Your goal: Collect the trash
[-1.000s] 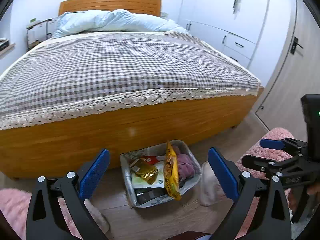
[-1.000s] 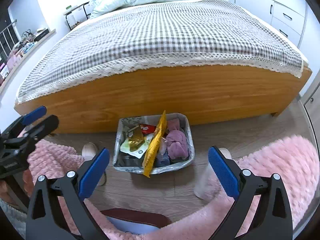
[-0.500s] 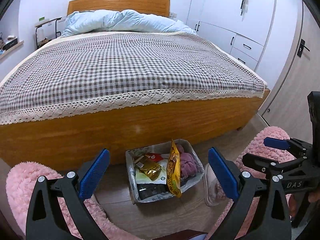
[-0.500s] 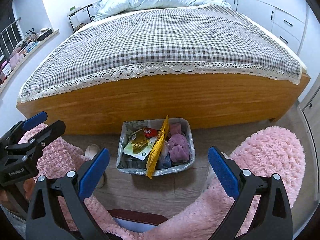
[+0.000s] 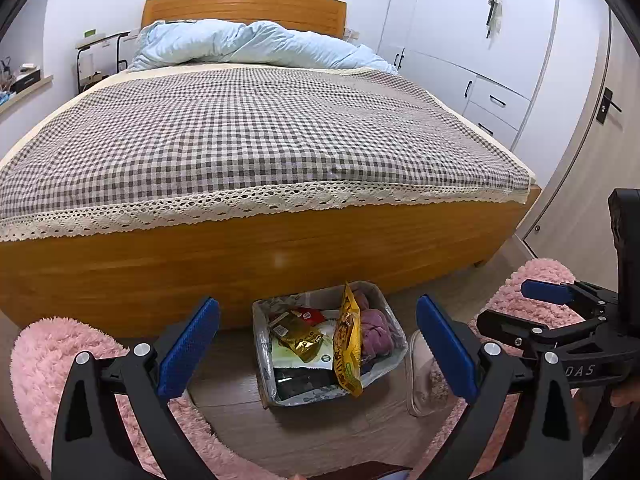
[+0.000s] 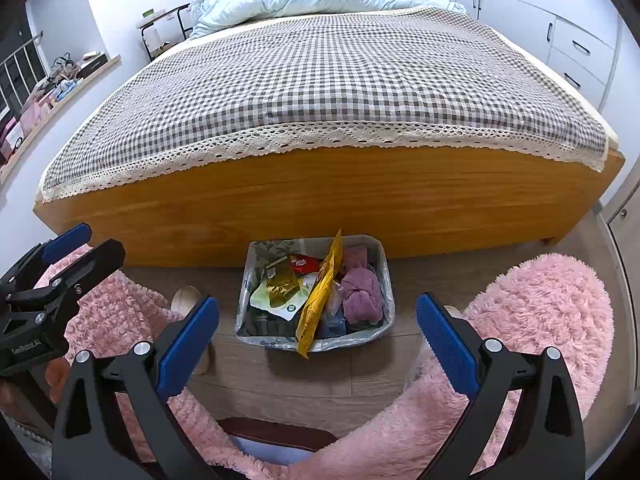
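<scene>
A bed (image 5: 256, 152) fills the far side. On the floor (image 6: 320, 376) at its foot sits a lined bin (image 6: 384, 276) holding wrappers, a yellow bag (image 6: 320, 292) sticking up over its rim. The left claw (image 5: 318, 344) and right claw (image 6: 318, 344) gape wide, both empty and touching nothing.

A wooden bed (image 5: 256, 256) under a grey checked, lace-edged cover (image 5: 248, 140) filled the white-walled room, a pale blue duvet (image 5: 256, 46) bunched at its headboard (image 5: 244, 6). White wardrobes (image 5: 472, 32) lined the right wall. Pink fluffy rugs (image 6: 536, 320) lay on the wood floor (image 6: 296, 376).
</scene>
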Tool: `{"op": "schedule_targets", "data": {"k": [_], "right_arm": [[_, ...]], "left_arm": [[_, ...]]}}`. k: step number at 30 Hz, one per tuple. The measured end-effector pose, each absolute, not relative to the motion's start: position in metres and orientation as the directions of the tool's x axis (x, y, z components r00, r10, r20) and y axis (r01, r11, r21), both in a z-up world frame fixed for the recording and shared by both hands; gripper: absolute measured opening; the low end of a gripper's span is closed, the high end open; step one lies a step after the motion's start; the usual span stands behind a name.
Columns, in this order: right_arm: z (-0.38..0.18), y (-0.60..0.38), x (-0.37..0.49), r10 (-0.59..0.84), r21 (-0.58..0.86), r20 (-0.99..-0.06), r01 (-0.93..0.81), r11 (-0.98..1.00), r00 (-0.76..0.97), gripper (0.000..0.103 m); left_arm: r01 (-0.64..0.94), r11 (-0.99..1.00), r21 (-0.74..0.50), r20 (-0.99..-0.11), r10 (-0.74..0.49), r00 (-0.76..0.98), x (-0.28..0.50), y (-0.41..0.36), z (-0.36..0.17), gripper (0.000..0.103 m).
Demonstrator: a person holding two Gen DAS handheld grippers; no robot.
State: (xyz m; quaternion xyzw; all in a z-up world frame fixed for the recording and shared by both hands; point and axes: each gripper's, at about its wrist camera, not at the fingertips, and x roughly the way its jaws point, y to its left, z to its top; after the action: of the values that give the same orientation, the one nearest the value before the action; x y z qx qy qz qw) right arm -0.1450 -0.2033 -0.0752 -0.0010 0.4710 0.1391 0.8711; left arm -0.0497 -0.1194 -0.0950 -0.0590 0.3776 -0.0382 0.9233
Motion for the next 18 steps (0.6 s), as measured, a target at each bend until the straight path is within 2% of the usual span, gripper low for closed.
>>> {"op": "schedule_targets", "data": {"k": [18], "right_arm": [[-0.0728, -0.2046, -0.1471, 0.233, 0.122, -0.818, -0.237, 0.964, 0.527, 0.095]], "left_arm": [[0.024, 0.988, -0.152, -0.695, -0.124, 0.708, -0.05, -0.1192, -0.0976, 0.095]]}}
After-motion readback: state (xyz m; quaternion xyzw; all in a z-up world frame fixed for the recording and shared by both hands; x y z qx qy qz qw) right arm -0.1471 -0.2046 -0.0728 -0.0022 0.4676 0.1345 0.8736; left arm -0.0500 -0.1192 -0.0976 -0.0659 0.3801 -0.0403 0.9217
